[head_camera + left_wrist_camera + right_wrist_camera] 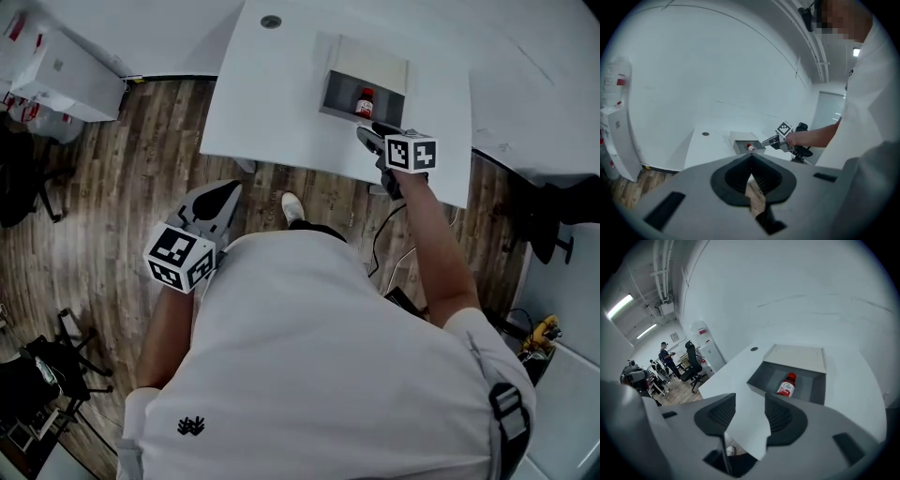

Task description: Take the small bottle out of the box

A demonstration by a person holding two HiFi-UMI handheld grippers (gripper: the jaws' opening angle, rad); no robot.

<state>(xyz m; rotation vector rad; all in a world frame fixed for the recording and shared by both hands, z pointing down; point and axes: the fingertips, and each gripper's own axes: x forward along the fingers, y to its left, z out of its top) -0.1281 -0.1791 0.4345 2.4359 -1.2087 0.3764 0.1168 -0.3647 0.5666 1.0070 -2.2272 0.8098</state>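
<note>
My right fingers [367,139] stand open and empty over the bench [281,94], bottle [365,101] in the box [366,61] at twelve o'clock, left fingers [220,202] closed.

the box [367,66] sits on the table [272,103] at upper centre of the head view, the bottle [365,101] inside it (near its lower edge). the right gripper [372,134] is just below the box; the left gripper [223,195] is lower left, over the floor [112,206].
</note>
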